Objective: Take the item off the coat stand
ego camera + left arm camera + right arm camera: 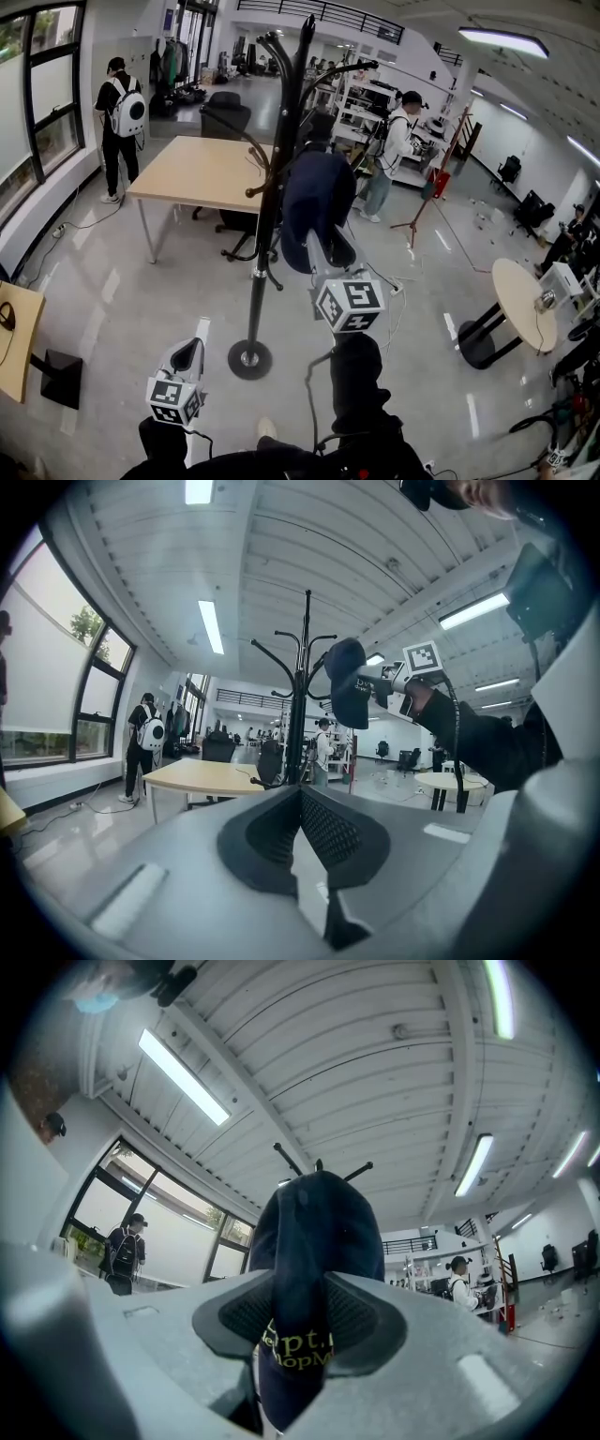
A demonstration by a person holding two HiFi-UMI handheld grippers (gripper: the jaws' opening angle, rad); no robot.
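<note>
Right gripper (298,1318) tight on cap (315,1232)

Cap (314,1232) print partly covered, stand (286,1157) mostly hidden

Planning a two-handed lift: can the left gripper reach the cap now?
Probably yes: the left gripper is empty, and nothing stands between it and the cap, which the right gripper holds at the coat stand.

We take all positions from the stand (262,272). The cap (314,197) hangs at its right, between the right gripper's (321,248) jaws. The left gripper (191,347) sits before it, to the left. The table (202,169) stands behind it, and the round table (518,291) is far right.
</note>
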